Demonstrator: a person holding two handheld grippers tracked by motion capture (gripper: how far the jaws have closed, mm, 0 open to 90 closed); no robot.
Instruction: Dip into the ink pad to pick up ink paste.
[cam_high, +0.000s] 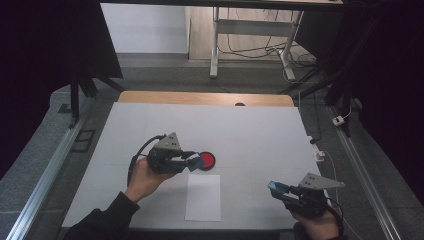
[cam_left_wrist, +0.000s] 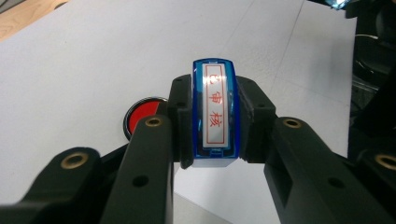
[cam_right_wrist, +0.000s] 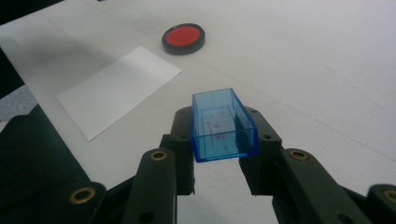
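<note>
Here your left gripper (cam_left_wrist: 212, 140) clamps the blue stamp (cam_left_wrist: 214, 112) between its jaws; your left gripper view shows its white face with red characters, which the high view is too small to show. Just past it lies the red ink pad (cam_high: 206, 160) on the white table (cam_high: 250, 130). Your right gripper (cam_right_wrist: 223, 163) grips the clear blue cap (cam_right_wrist: 222, 125), open side up. The white paper sheet (cam_high: 203, 197) lies between your hands.
</note>
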